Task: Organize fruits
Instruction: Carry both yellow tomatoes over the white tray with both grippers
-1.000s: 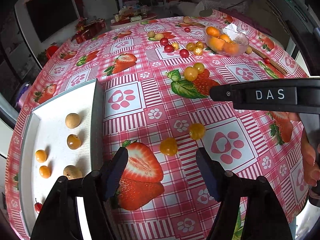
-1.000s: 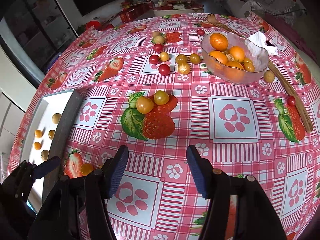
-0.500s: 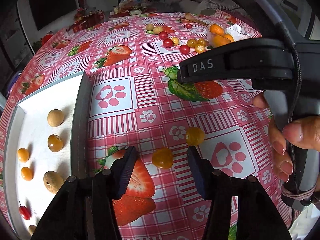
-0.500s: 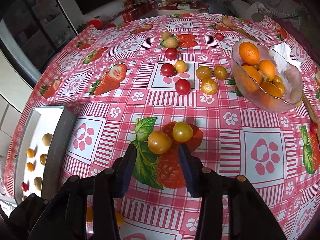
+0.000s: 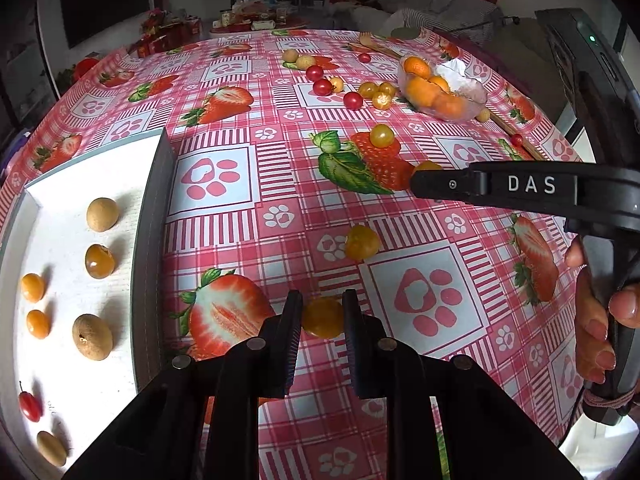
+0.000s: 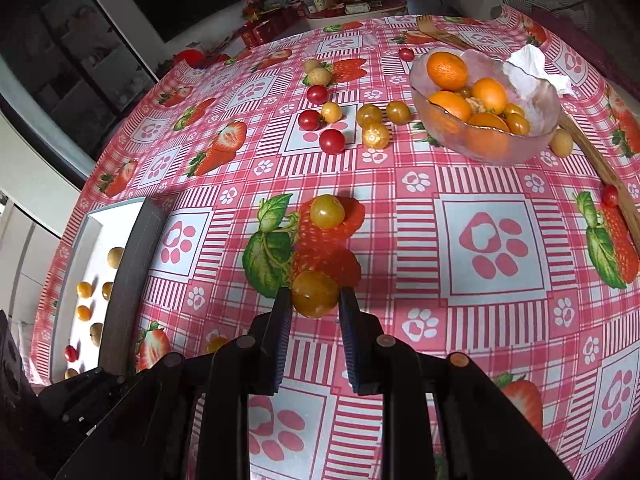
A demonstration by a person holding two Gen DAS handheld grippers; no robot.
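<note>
We see our left gripper [image 5: 322, 316] closed onto one yellow cherry tomato [image 5: 322, 317] on the tablecloth [image 5: 460, 280], just right of the white tray [image 5: 152, 216]. Our right gripper [image 6: 314, 300] is likewise clamped around a second yellow tomato [image 6: 315, 293], with a third [image 6: 327, 211] just beyond. The tray holds eight small fruits. The glass bowl [image 6: 492, 148] holds four oranges; three red cherry tomatoes [image 6: 332, 141] lie left of it.

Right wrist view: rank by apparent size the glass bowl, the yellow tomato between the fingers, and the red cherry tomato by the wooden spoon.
1. glass bowl
2. yellow tomato, enlarged by nearness to the camera
3. red cherry tomato
</note>
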